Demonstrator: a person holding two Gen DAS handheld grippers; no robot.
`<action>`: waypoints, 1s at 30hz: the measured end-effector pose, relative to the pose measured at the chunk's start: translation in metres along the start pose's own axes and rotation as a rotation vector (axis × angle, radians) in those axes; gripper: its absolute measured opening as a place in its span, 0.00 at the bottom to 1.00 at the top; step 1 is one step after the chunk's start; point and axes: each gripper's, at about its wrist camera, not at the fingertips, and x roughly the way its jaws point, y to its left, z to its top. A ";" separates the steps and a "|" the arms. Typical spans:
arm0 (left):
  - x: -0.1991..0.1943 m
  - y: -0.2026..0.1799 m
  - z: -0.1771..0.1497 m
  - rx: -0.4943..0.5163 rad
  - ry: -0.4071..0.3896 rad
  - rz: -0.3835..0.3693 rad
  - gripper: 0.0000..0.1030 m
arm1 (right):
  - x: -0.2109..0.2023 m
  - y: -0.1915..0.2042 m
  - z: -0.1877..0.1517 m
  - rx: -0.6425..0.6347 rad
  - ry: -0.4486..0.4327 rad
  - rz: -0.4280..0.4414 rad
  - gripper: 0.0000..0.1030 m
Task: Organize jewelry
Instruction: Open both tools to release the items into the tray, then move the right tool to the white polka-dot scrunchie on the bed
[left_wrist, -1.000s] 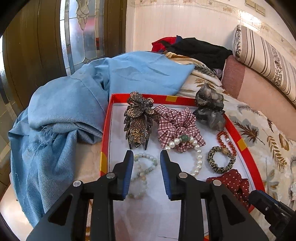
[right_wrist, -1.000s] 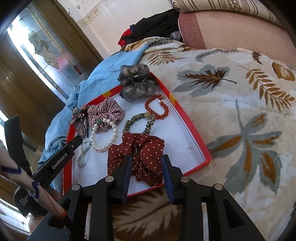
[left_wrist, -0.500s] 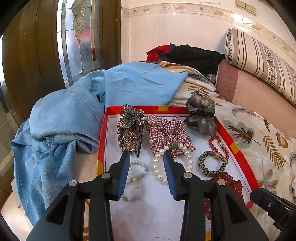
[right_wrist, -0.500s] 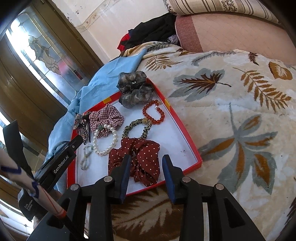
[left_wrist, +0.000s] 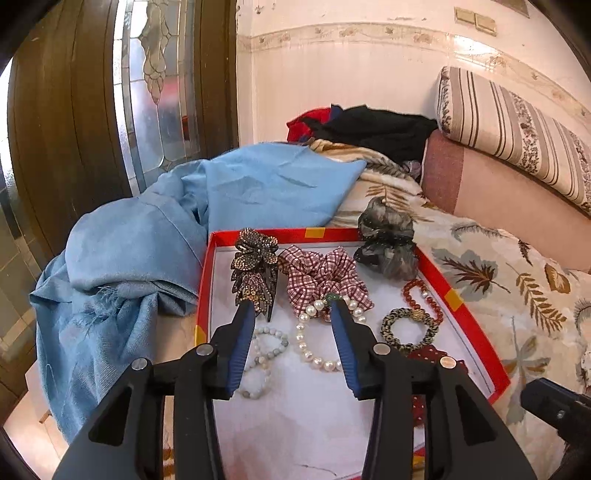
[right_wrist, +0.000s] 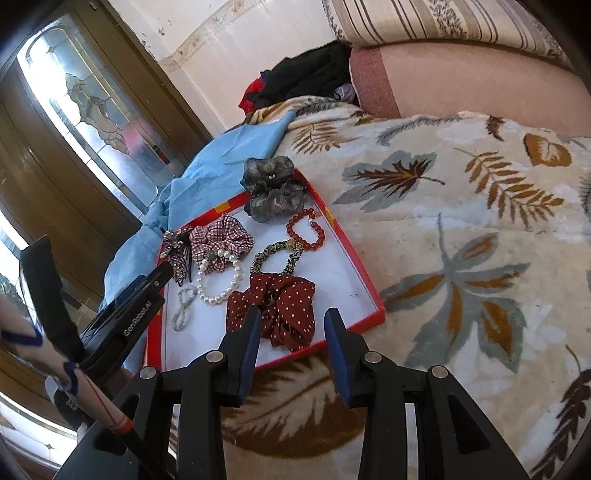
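A red-rimmed tray (left_wrist: 454, 295) (right_wrist: 354, 258) lies on the bed. In it are a brown hair claw (left_wrist: 255, 273), a checked scrunchie (left_wrist: 321, 273), a grey scrunchie (left_wrist: 388, 243), a pearl bracelet (left_wrist: 314, 354), a pale bead bracelet (left_wrist: 262, 354), a red bead bracelet (right_wrist: 306, 232), a leopard hair tie (right_wrist: 277, 254) and a red dotted scrunchie (right_wrist: 280, 306). My left gripper (left_wrist: 293, 306) hovers above the tray's near left part, its jaws opening with nothing gripped. My right gripper (right_wrist: 293, 312) hangs open just short of the dotted scrunchie, holding nothing.
A blue cloth (left_wrist: 147, 258) is heaped against the tray's left side. The leaf-patterned blanket (right_wrist: 461, 221) spreads to the right. A pink bolster (left_wrist: 498, 199), a striped pillow (left_wrist: 517, 122) and dark clothes (left_wrist: 376, 129) lie at the back. A wooden door with glass (left_wrist: 74, 129) stands left.
Both grippers have drawn back and up from the tray, so the jewelry sits farther off. The left jaws have widened. The dotted scrunchie no longer lies between the right fingers.
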 end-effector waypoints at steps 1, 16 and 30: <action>-0.005 -0.002 -0.001 0.006 -0.013 0.004 0.42 | -0.006 0.000 -0.002 -0.005 -0.006 0.000 0.40; -0.036 -0.024 -0.034 0.079 -0.037 0.032 0.61 | -0.086 -0.034 -0.038 0.022 -0.074 0.015 0.46; -0.067 -0.046 -0.081 0.152 0.039 -0.015 0.72 | -0.104 -0.093 -0.095 0.070 -0.036 -0.065 0.47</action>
